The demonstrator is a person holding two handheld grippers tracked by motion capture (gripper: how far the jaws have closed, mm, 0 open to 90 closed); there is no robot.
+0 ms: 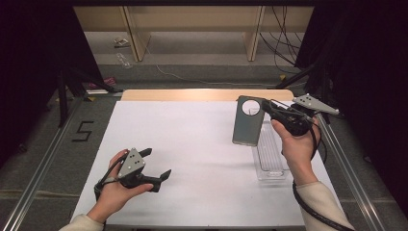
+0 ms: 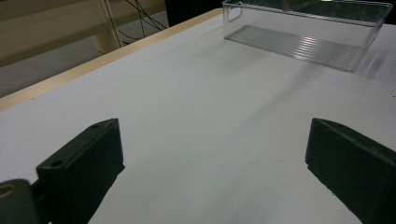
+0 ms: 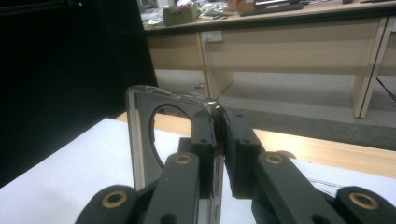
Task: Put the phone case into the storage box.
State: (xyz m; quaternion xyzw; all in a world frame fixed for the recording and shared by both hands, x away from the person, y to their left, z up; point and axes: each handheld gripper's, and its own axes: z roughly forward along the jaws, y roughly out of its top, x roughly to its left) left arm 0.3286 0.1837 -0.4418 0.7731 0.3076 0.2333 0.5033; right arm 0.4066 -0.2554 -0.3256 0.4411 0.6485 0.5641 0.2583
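Table (image 1: 192,159), white top, wood edge at far side. Clear tray (image 1: 270,154) at right side, empty, ribbed floor, long axis running away from person. Phone case (image 1: 248,120), grey-green w/ round camera cutout, held upright above table just left of tray's far end. Right gripper (image 1: 267,109): jaws clamped tight on case's top corner; confirmed in right gripper view, case (image 3: 140,135) pinched at edge. Left gripper (image 1: 156,163): jaws wide, nothing between, idle near front-left. Judged step: placing case into tray. Recommend: shift right over tray, tilt flat, lower w/in walls before release; corner grip thin, so avoid jerks.
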